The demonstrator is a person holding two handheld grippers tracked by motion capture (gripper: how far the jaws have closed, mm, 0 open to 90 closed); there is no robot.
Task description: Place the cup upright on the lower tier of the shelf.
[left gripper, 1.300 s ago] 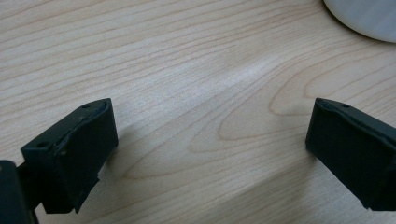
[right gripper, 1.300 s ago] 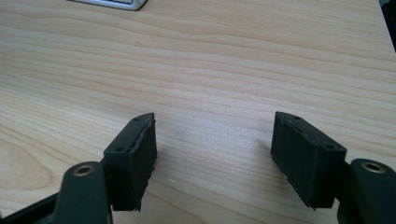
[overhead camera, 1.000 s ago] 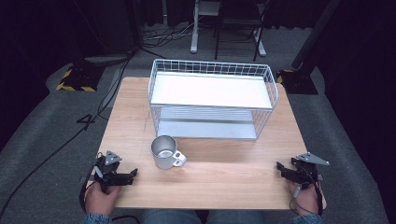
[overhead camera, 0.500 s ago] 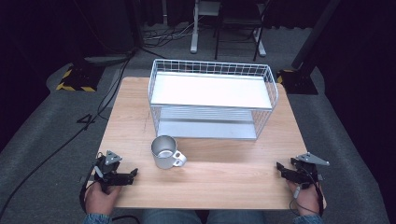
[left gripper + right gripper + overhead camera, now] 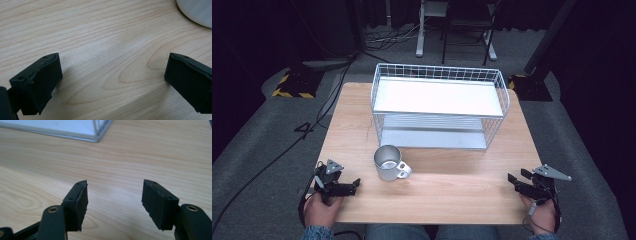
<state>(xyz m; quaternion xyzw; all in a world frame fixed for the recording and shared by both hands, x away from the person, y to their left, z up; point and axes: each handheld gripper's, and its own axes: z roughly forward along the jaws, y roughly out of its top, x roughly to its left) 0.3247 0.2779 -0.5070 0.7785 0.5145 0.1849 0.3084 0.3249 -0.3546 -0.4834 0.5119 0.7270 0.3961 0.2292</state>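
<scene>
- Your left gripper [image 5: 353,185] rests low over the near-left part of the wooden table [image 5: 452,195], just to the near-left of the metal mug [image 5: 388,162]; its jaws stand wide with only bare wood grain between them, as the left gripper view shows.
- In that left gripper view [image 5: 112,82] a pale curved edge, seemingly of the mug [image 5: 197,11], sits at the top right corner, apart from both jaws.
- Your right gripper [image 5: 515,181] lies well to the right of the mug, by the table's near-right edge; its jaws have just been closing, yet they stand partly apart with nothing between them, only tabletop.
- The right gripper view [image 5: 115,202] looks along the wood towards a corner of the wire rack's [image 5: 96,135] lower shelf, which sits well beyond the jaws.
- The mug stands upright on the table with its mouth open upward and its handle turned to the right and slightly toward you; neither gripper touches it.
- The white wire rack [image 5: 439,107] stands just behind the mug, near the table's middle and far side, with two shelves.
- Your hands [image 5: 319,212] come in from the table's near edge, on the mug's near side.
</scene>
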